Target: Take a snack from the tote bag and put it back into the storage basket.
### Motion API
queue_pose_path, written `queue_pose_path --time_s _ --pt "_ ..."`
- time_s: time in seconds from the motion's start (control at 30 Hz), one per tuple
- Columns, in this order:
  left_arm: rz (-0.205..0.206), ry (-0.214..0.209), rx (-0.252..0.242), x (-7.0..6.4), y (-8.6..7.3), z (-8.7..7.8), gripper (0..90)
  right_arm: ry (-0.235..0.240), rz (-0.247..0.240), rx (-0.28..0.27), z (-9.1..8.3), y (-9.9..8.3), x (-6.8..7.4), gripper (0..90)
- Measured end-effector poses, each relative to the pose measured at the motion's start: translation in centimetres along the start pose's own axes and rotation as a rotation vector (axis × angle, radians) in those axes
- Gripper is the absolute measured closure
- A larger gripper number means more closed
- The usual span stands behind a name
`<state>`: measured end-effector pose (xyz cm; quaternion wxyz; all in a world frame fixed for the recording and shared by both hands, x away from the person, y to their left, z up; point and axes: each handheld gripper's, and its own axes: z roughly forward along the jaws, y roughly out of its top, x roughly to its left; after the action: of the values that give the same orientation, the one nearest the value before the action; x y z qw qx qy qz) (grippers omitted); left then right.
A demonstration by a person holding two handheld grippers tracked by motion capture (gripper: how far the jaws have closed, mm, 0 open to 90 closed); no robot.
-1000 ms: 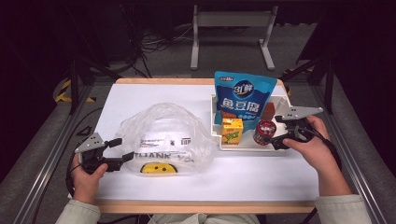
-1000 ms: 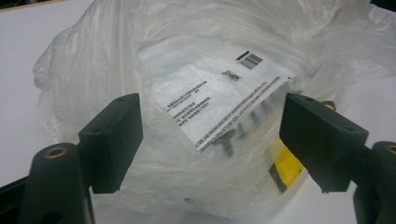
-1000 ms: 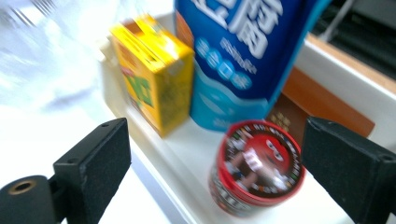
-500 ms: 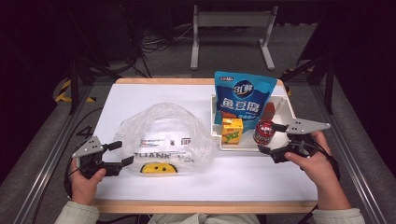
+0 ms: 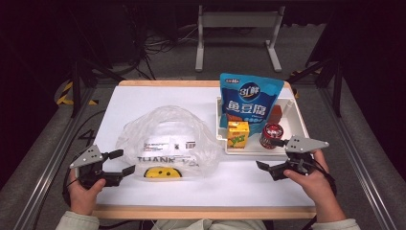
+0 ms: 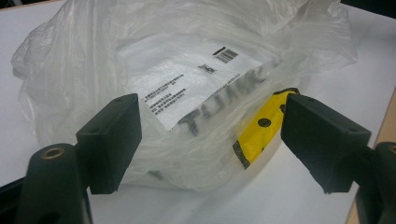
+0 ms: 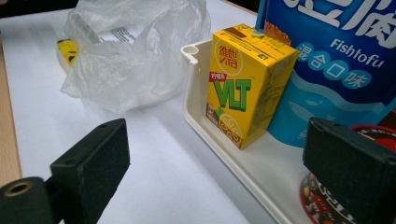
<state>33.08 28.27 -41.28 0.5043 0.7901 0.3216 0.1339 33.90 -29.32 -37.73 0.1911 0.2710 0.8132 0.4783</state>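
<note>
A crumpled clear plastic bag (image 5: 167, 139) with a white printed label and a yellow smiley face lies on the white table, left of centre. My left gripper (image 5: 123, 161) is open at the bag's near-left edge. In the left gripper view the bag (image 6: 187, 84) bulges between the spread jaws of that gripper (image 6: 210, 140), which are not closed on it. My right gripper (image 5: 269, 154) is open just in front of the white tray (image 5: 258, 152) and holds nothing. From the right gripper (image 7: 215, 172), the yellow VLT juice box (image 7: 243, 88) stands ahead in the tray (image 7: 224, 144).
In the tray, a blue Fishtofu pouch (image 5: 249, 103) stands behind the juice box (image 5: 237, 134) and a red-lidded can (image 5: 271, 135). The can (image 7: 317, 200) sits partly behind the right jaw. The table's wooden front edge (image 5: 206, 212) runs close to both hands.
My right gripper has drawn back from the tray toward the table's near edge and stays open. The left gripper has barely shifted beside the bag.
</note>
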Motion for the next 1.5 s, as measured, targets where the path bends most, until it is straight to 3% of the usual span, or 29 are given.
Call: queue_pose_path --time_s 0.13,0.5,0.77,0.9,1.5 --pt "-0.001 -0.004 -0.001 0.0 0.0 -0.1 21.0 -0.005 0.009 0.007 0.5 -0.6 0.4 8.3" --pt "0.014 -0.009 0.001 0.0 0.1 0.0 21.0 -0.005 0.038 0.101 2.4 -2.9 0.9 9.5" --pt "0.011 -0.016 0.005 0.1 0.0 0.1 21.0 0.027 0.062 0.171 3.5 -4.4 1.4 9.5" --pt "0.012 -0.014 0.009 0.1 0.0 0.2 21.0 0.014 0.053 0.202 3.8 -4.8 1.3 9.4" --pt "0.007 -0.019 0.035 0.1 -0.2 0.7 21.0 -0.008 0.05 0.202 4.2 -5.1 1.3 9.4"
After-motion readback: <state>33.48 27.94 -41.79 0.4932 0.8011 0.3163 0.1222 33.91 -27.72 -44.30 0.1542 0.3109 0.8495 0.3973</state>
